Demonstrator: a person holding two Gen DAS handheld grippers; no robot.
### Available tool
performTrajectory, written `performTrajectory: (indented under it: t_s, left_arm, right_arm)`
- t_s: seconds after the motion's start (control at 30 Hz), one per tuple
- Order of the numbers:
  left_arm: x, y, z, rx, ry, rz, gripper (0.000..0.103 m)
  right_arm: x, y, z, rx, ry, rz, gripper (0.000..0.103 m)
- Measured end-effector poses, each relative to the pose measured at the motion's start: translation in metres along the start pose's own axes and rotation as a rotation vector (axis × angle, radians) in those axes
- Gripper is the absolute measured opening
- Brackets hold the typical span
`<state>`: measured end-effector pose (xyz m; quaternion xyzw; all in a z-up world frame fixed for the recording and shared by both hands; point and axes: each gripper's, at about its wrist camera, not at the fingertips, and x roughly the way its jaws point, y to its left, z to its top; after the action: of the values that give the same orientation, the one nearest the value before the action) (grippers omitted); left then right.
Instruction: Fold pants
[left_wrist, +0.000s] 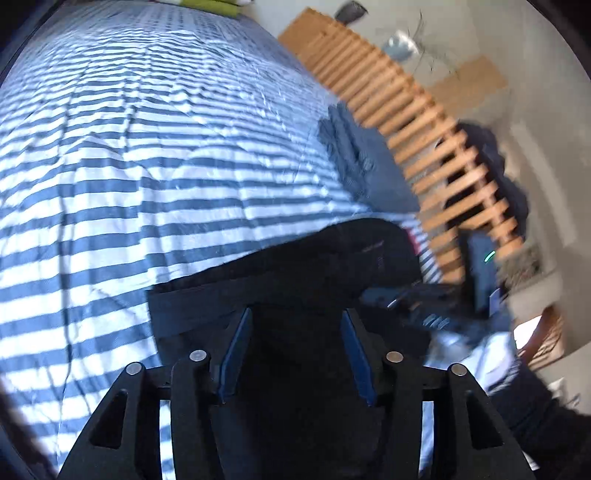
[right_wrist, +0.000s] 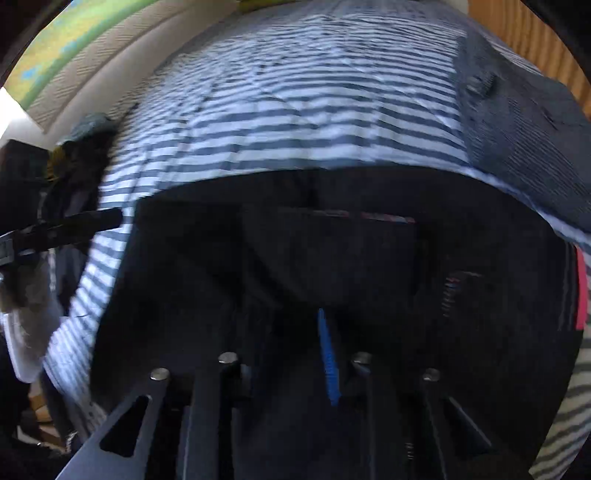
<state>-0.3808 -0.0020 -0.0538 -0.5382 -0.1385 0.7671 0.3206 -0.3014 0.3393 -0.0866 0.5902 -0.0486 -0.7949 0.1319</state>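
Black pants (left_wrist: 332, 254) lie on a blue-and-white striped bedspread (left_wrist: 147, 155). My left gripper (left_wrist: 297, 350) hangs over their near part. Its two blue pads (left_wrist: 238, 354) stand apart with only dark cloth seen below them, so it is open. In the right wrist view, which is blurred, the black pants (right_wrist: 332, 240) fill the lower half. My right gripper (right_wrist: 299, 332) points down into them. One blue pad (right_wrist: 327, 354) shows; the other is lost in the dark cloth. A red label (right_wrist: 580, 288) sits at the pants' right edge.
A folded grey garment (left_wrist: 362, 162) lies on the bed near its right edge, also the grey garment (right_wrist: 517, 129). A wooden slatted frame (left_wrist: 424, 122) runs beside the bed. Dark clothes (right_wrist: 77, 173) sit at the bed's left side. A blurred dark device (left_wrist: 480, 266) is at right.
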Motion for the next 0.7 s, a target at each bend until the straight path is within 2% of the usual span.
performTrajectory:
  t_s: [0.03,0.07,0.1,0.17,0.2,0.23,0.27,0.3,0.4,0.47,0.53,0.57,0.6,0.63,0.67,0.7]
  left_arm:
    - [0.014,-0.001,0.0,-0.002,0.034,0.089,0.053]
    - [0.022,-0.004,-0.008,-0.014,0.038,0.12,0.049]
    - [0.015,0.001,-0.008,-0.038,0.002,0.107,0.048]
    - [-0.003,0.008,-0.008,-0.102,-0.071,0.132,0.048]
    - [-0.013,0.009,-0.01,-0.113,-0.103,0.148,0.051]
    - [-0.022,0.011,-0.013,-0.131,-0.134,0.178,0.06]
    - [-0.032,0.015,-0.017,-0.161,-0.156,0.194,0.065]
    - [-0.037,0.019,-0.02,-0.185,-0.161,0.177,0.068]
    - [-0.04,0.027,-0.033,-0.231,-0.131,0.101,0.07]
    - [-0.029,0.027,-0.036,-0.224,-0.086,0.133,0.07]
    - [-0.01,0.031,-0.035,-0.216,-0.044,0.16,0.071]
    - [-0.012,0.03,-0.034,-0.156,-0.084,0.19,0.071]
    - [-0.01,0.029,-0.031,-0.109,-0.073,0.257,0.068]
    - [-0.008,0.026,-0.029,-0.092,-0.068,0.275,0.068]
    - [-0.009,0.028,-0.028,-0.112,-0.059,0.27,0.067]
    - [-0.013,0.029,-0.028,-0.14,-0.064,0.259,0.067]
  right_arm:
    - [-0.006,-0.008,0.001,0.038,-0.032,-0.013,0.0]
    - [-0.012,-0.011,0.001,0.054,-0.06,-0.034,0.005]
    - [-0.018,-0.012,0.001,0.06,-0.087,-0.052,0.007]
    - [-0.029,-0.008,-0.001,0.066,-0.109,-0.024,0.015]
    - [-0.034,-0.003,-0.004,0.061,-0.119,0.005,0.015]
    - [-0.037,0.004,-0.007,0.046,-0.121,0.024,0.017]
    - [-0.04,0.016,-0.01,0.019,-0.124,0.04,0.019]
    - [-0.041,0.027,-0.014,0.0,-0.128,0.058,0.02]
    - [-0.036,0.07,-0.025,-0.059,-0.119,0.131,0.024]
    - [-0.029,0.101,-0.034,-0.114,-0.115,0.18,0.024]
    - [-0.017,0.136,-0.043,-0.177,-0.11,0.177,0.024]
    - [-0.009,0.153,-0.051,-0.212,-0.095,0.175,0.024]
    - [0.005,0.169,-0.061,-0.262,-0.058,0.153,0.024]
    - [0.017,0.181,-0.074,-0.309,-0.015,0.122,0.024]
    - [0.021,0.19,-0.09,-0.359,-0.013,0.086,0.025]
    - [0.014,0.199,-0.107,-0.435,-0.047,0.051,0.025]
